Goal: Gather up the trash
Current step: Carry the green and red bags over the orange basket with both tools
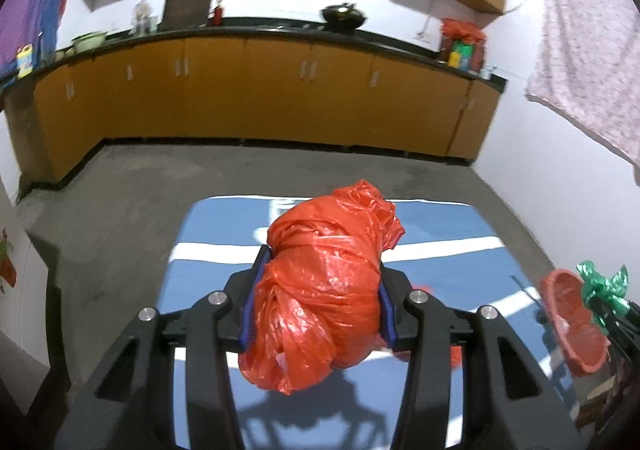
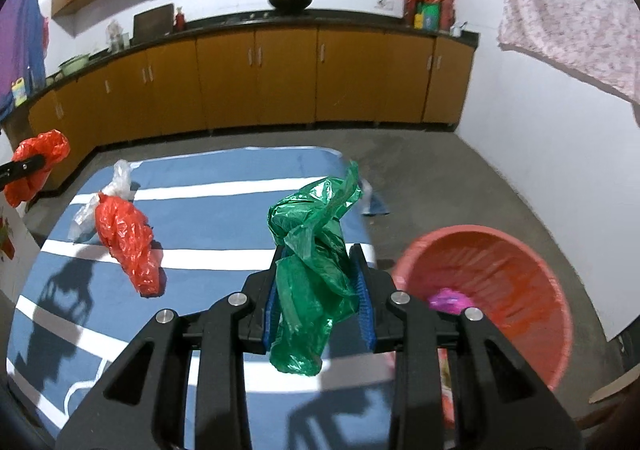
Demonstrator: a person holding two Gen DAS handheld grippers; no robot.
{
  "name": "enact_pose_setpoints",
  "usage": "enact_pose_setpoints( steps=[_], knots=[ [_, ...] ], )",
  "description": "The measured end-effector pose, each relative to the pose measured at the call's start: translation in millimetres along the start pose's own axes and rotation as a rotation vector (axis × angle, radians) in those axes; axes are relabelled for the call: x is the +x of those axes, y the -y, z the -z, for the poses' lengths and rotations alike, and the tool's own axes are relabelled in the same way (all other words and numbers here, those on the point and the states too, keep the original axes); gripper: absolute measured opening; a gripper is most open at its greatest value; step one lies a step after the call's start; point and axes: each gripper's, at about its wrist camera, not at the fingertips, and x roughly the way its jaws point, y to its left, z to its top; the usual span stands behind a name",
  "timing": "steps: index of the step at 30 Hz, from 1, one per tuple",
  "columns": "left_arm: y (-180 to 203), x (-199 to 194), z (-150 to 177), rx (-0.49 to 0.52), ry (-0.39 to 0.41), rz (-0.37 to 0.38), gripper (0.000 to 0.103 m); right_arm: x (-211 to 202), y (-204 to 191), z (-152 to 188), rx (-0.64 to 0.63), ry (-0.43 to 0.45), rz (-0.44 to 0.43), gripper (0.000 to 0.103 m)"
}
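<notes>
Two grippers lift crumpled plastic bags above a blue striped table.

The left gripper (image 1: pixel 320 298) pinches a red bag (image 1: pixel 320 290); the right gripper (image 2: pixel 320 290) pinches a green bag (image 2: pixel 312 282) beside a pink basin (image 2: pixel 500 290). Another red bag (image 2: pixel 128 246) and a clear bag (image 2: pixel 120 178) lie on the table (image 2: pixel 240 194).

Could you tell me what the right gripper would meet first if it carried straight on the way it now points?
Probably the blue striped table. The right gripper, jaws shut on the green plastic bag, points downward toward the table's far edge. The red basin lies off to the right of that line. Depth is uncertain; it might pass the edge to the floor.
</notes>
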Motion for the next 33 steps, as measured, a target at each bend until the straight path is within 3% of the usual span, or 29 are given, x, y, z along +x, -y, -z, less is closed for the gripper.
enact_pose_setpoints(
  steps=[13, 33],
  knots=[
    [129.2, -47.1, 9.3, 0.115, 0.035, 0.117, 0.046, -56.1, 74.7, 11.4, 0.082, 0.052, 0.140, 0.032],
    [306.6, -21.3, 59.4, 0.279, -0.039, 0.306, 0.046, -67.2, 144.2, 30.3, 0.213, 0.035, 0.212, 0.032]
  ],
)
